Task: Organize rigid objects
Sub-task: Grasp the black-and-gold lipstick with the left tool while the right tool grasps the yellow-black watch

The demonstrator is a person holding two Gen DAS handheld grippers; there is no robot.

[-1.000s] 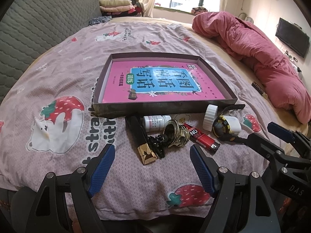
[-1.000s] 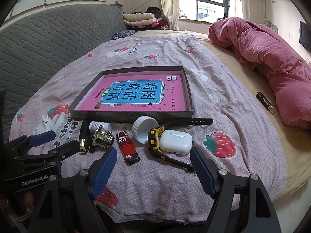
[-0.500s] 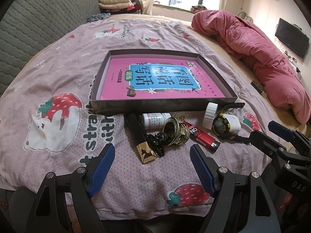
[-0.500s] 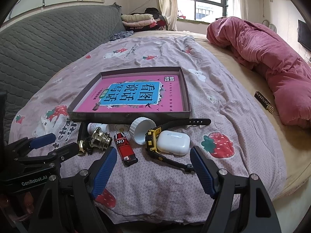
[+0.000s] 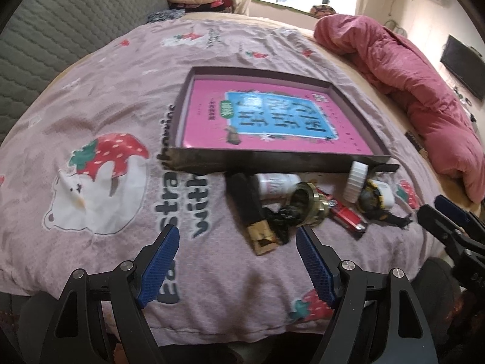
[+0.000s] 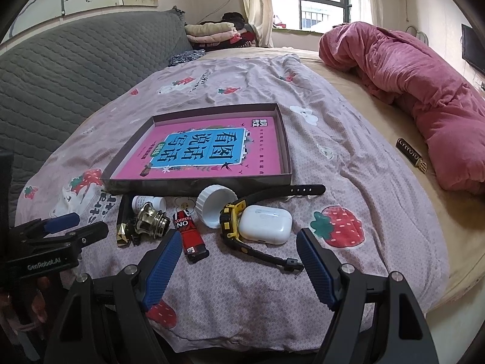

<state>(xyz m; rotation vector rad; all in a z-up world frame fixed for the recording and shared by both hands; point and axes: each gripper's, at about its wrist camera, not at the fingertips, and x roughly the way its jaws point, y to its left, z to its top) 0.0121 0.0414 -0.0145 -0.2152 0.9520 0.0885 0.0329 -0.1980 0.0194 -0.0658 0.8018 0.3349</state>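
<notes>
Pink book inside a shallow dark tray [image 6: 286, 151] on the bed. Just in front of the tray lie a red lighter [image 6: 189, 233], white earbud case [image 6: 265, 224] and yellow-black watch [image 6: 232, 224]. Left gripper [image 5: 238, 261] and right gripper [image 6: 236, 261] both hover empty, jaws spread wide.

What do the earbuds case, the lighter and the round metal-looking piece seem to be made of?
Earbuds case: smooth white plastic, judging by its soft sheen and rounded edges. Lighter: red body, likely plastic, with a printed label; its finish is hard to tell. Round piece: probably polished brass-toned metal, given the bright reflections on its ridged rings.
</notes>
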